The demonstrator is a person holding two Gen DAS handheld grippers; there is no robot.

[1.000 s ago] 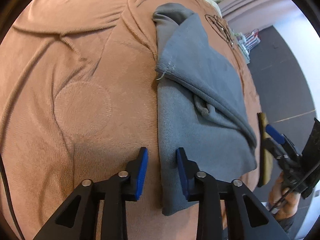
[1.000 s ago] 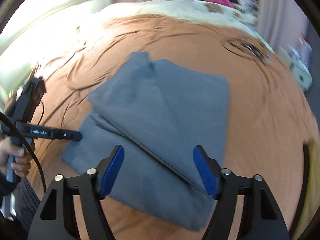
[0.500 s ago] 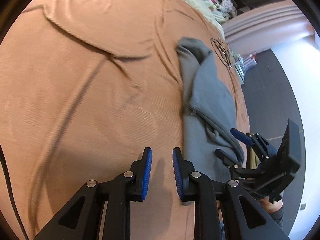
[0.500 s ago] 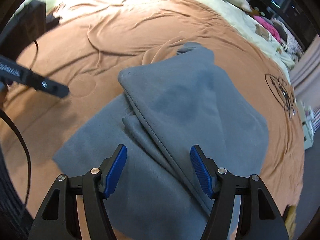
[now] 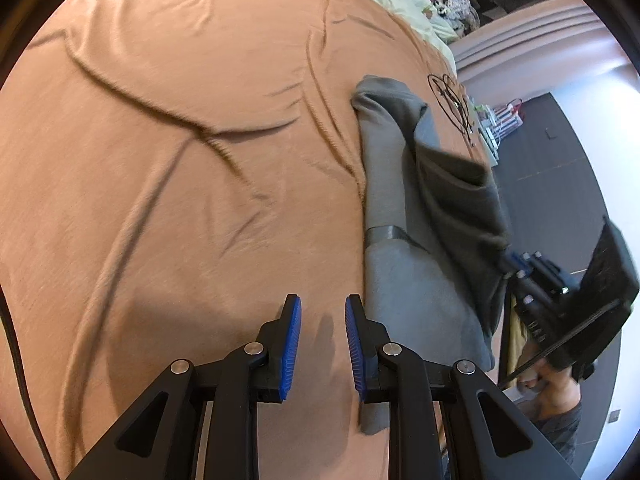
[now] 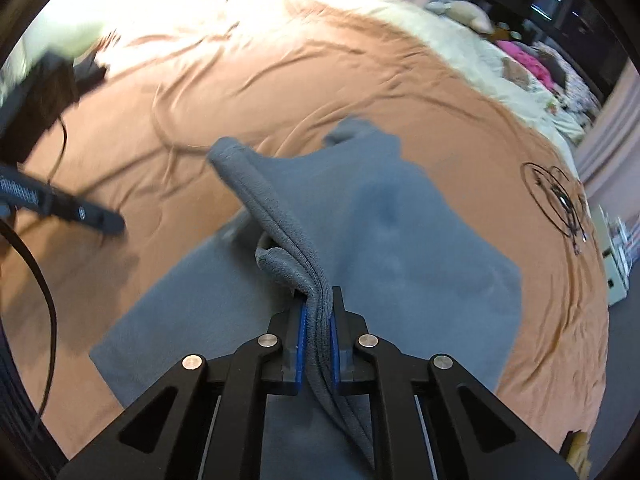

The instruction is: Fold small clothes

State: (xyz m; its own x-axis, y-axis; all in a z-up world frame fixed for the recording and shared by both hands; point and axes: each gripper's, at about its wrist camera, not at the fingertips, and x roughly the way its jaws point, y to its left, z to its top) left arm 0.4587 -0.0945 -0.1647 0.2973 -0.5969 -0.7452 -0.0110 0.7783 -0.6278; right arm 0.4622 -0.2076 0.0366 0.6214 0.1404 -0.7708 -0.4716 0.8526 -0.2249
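Right hand-held gripper point(image 6: 318, 334) pinching a grey garment point(image 6: 384, 236) on a bed covered by an orange blanket point(image 5: 168, 184)
The right hand-held gripper's blue pads are clamped on a bunched hem of the grey garment, lifting a ridge of fabric ahead of it, the rest lying flat. The left hand-held gripper point(image 5: 320, 348) hovers over bare blanket, jaws slightly parted and holding nothing, the garment's edge just to its right
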